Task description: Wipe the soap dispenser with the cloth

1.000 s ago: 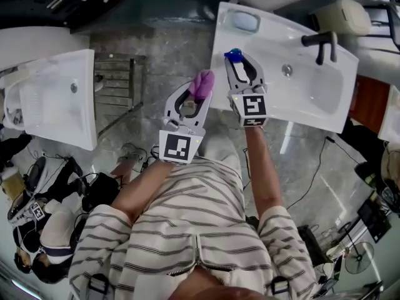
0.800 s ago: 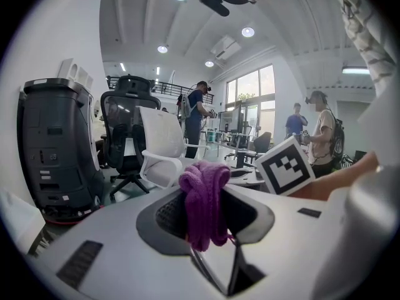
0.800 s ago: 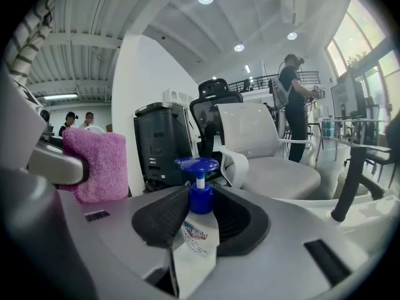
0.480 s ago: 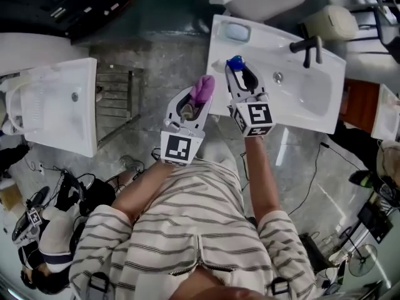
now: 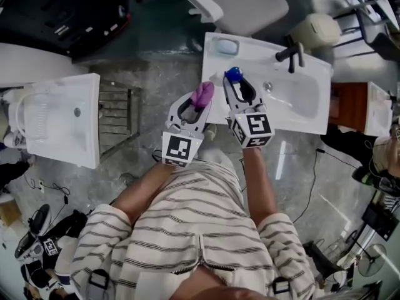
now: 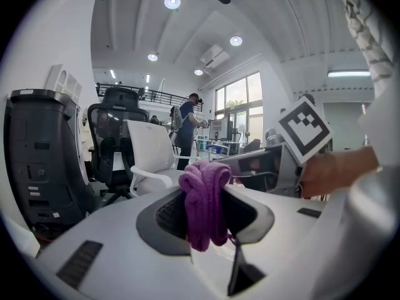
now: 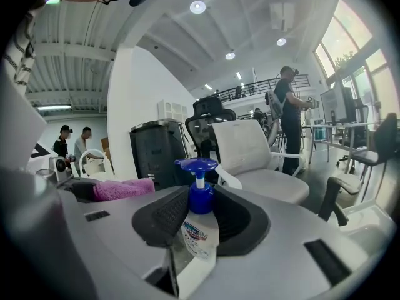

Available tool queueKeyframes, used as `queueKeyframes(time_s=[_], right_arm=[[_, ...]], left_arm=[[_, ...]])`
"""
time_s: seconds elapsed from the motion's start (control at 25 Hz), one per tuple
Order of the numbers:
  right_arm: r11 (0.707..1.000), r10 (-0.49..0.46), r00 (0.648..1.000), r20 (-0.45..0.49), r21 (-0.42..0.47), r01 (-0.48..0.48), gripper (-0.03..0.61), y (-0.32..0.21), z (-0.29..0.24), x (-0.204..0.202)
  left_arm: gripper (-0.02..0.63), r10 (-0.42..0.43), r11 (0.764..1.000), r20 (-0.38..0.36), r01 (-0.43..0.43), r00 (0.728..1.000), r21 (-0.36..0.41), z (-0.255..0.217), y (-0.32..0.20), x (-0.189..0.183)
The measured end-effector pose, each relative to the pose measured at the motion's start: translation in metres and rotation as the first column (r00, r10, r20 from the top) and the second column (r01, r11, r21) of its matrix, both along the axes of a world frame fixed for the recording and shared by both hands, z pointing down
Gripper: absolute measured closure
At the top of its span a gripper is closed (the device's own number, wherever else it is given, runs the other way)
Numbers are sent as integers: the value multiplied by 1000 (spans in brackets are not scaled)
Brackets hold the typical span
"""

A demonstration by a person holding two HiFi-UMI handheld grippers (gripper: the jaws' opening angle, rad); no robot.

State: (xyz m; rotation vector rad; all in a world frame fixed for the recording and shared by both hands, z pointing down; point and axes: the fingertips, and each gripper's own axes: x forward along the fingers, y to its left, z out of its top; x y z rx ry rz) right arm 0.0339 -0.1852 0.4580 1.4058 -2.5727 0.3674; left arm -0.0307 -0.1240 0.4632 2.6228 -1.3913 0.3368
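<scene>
Close before the person's striped shirt, both grippers have lifted since a second ago, and the white sink [image 5: 300,108] now lies further beneath them. The left gripper [image 5: 199,105] is clamped on the purple cloth [image 5: 202,92], which bunches up between its jaws. Just beside it, the right gripper [image 5: 236,85] pinches the soap dispenser [image 5: 233,74] at its upper part, under the blue pump. The bottle now hangs in the air, clear of the sink rim. Cloth and bottle are near but apart, so wiping looks ready to start, not begun.
</scene>
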Motion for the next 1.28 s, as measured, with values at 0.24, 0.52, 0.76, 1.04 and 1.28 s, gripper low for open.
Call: queueKeyframes(time_s=[0.24,0.52,0.76,1.04,1.28], right_arm=[[1000,13,1000,6,14,-14,448,7,-23,0],[999,15,1000,12,31,-16,448,16,-37,-1],[999,27,1000,13,37,-27,448,19,-45,1],[998,30,999,10,59,-31,448,18,-59,1],[997,45,999,10,64,-46,448,17,-64,5]], left_arm=[[482,27,1000,13,-27,1000,8,-7,-5,4],[482,52,998,18,-52,999,37,-12,-4,9],[482,75,996,16,-76,997,51,-18,-2,14],[483,132,988,28,-134,991,73,-21,3,27],[483,184,979,40,-186,982,86,-24,3,41]])
